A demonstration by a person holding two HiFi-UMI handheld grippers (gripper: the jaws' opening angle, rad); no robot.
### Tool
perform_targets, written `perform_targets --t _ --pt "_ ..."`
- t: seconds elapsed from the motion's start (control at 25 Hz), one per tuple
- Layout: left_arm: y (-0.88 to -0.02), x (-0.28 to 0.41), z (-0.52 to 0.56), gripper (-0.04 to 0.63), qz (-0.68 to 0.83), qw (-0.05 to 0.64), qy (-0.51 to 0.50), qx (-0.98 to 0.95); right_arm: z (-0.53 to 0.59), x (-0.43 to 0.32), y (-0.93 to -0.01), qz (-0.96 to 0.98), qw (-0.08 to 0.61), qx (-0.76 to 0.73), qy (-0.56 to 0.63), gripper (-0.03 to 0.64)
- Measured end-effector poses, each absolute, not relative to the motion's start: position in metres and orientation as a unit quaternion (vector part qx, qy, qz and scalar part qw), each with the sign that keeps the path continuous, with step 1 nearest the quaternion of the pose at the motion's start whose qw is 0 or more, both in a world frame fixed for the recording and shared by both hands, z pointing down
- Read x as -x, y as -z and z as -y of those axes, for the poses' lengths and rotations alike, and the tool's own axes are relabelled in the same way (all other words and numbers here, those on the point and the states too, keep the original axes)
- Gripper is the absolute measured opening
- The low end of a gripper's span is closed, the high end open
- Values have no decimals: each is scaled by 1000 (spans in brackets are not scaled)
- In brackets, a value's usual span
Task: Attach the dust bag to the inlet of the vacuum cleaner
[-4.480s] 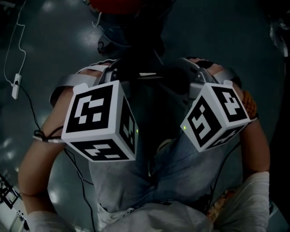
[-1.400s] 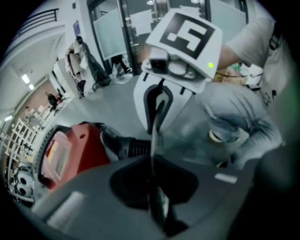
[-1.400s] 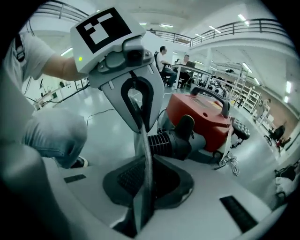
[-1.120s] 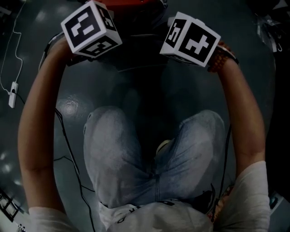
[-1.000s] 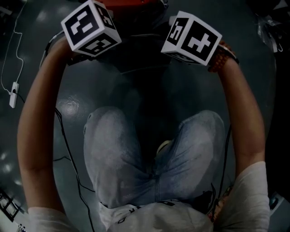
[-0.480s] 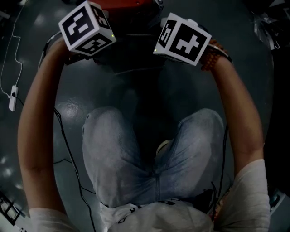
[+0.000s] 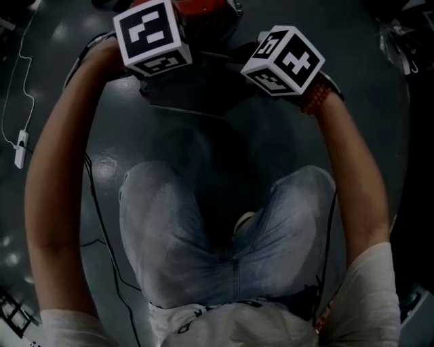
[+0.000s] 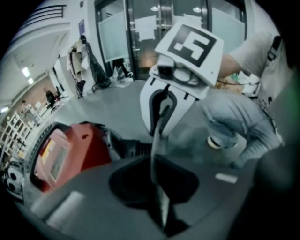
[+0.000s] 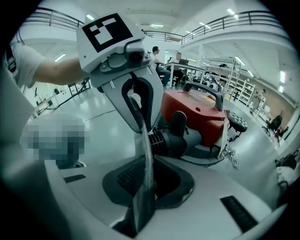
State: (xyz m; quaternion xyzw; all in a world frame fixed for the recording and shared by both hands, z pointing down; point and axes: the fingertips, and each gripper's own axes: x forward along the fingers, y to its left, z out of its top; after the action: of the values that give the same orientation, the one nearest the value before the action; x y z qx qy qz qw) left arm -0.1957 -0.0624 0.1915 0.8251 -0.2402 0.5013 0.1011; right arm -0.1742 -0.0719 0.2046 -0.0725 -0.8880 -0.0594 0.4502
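The red vacuum cleaner (image 7: 203, 8) stands on the floor just beyond both grippers; its black ribbed inlet (image 9: 171, 138) faces them. The dust bag (image 7: 203, 95) is a dark thin sheet stretched between the grippers, seen edge-on in both gripper views (image 8: 154, 159) (image 9: 147, 159). My left gripper (image 7: 159, 81) grips one edge, which runs into its jaws (image 8: 161, 220); those jaws have just been opening a little, with the bag still between them. My right gripper (image 7: 271, 88) is shut on the opposite edge (image 9: 140, 215). The inlet (image 8: 126, 147) sits a short way behind the sheet.
My knees (image 7: 169, 217) and a shoe (image 7: 245, 220) are directly below the grippers. A white cable with an adapter (image 7: 20, 146) and black cables (image 7: 95, 203) lie on the grey floor at the left. Shelving (image 9: 234, 79) and seated people stand far behind.
The left gripper has shifted right and slightly up toward the vacuum, and both marker cubes have rolled. More of the red vacuum shows at the top of the head view.
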Motion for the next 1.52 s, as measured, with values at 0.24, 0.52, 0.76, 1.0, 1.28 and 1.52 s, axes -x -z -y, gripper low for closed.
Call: perform_targets --t 0.24,0.52,0.76,1.0,1.28,1.52 --pt "-197 212 58 31 292 168 -379 -862 73 193 -197 824 511 85 229 49" --pt "-188 200 73 34 262 93 -495 -823 86 182 -203 882 458 55 100 52" --pt "-188 202 79 36 277 123 -462 -834 92 181 -201 863 478 40 156 52" --pt "-197 210 77 32 304 168 -393 -852 97 196 -194 802 513 68 299 61" --pt "-195 213 95 38 265 46 -556 -786 102 183 -206 889 442 24 116 57" --pt "-193 204 93 34 296 126 -445 -836 109 186 -196 826 489 29 278 55"
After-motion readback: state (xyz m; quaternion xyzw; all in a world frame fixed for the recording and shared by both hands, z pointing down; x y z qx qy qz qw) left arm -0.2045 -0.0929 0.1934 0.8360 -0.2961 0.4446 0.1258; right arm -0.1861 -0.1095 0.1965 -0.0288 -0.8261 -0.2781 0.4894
